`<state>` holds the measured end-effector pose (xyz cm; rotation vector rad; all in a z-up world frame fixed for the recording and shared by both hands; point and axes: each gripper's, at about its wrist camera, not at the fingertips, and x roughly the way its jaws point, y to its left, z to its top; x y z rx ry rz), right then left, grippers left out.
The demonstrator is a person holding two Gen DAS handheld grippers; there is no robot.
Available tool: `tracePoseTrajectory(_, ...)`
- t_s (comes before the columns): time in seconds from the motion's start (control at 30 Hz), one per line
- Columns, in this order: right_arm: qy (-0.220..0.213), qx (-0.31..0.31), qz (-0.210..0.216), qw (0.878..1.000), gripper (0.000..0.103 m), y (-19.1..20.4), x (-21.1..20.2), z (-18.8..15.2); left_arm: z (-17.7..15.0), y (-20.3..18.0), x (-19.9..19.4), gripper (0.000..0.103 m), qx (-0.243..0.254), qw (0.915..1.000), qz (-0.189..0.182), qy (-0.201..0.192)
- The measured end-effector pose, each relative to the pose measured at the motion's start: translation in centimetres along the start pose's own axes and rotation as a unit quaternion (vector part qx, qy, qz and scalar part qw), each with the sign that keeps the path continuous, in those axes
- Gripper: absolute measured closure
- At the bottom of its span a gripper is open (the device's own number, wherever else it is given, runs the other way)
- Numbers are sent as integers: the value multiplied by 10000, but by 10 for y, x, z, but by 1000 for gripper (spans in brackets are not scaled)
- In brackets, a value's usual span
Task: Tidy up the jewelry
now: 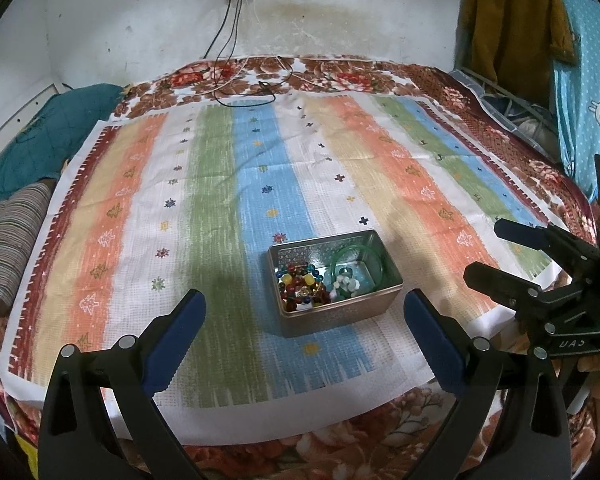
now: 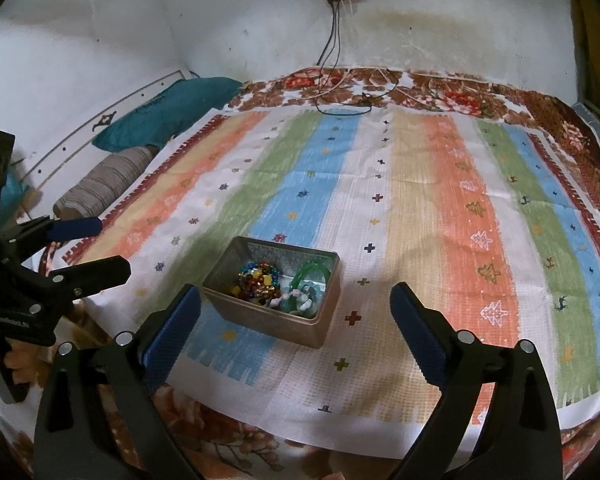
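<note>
A rectangular metal tin (image 1: 342,312) (image 2: 268,326) stands on the striped cloth. Inside it lie a multicoloured bead bracelet (image 1: 300,282) (image 2: 258,282), a green bangle (image 1: 356,256) (image 2: 309,273) and a pale white-and-green bead piece (image 1: 348,283) (image 2: 300,298). My left gripper (image 1: 305,312) is open, its blue-padded fingers on either side of the tin's near end and a little short of it. My right gripper (image 2: 296,306) is open too, with the tin just ahead between its fingers. Each gripper shows in the other's view: the right one (image 1: 484,250), the left one (image 2: 114,246). Both hold nothing.
The striped cloth (image 1: 220,184) (image 2: 420,200) covers a floral blanket (image 1: 300,76) on a bed. Charger cables (image 1: 240,88) (image 2: 340,96) trail from a wall socket onto the far edge. A teal cushion (image 1: 48,136) and a striped bolster (image 1: 12,240) lie at the left. Clothes (image 1: 512,20) hang at the right.
</note>
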<state>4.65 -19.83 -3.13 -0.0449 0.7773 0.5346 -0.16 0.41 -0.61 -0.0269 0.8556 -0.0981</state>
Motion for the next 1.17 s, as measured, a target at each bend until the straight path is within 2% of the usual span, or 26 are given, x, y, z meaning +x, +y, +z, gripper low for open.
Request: tracePoseTrajectory(1.17,2,-4,-35,10000,7,-2,1,-1,-3,1,4,6,5,9999,23,112)
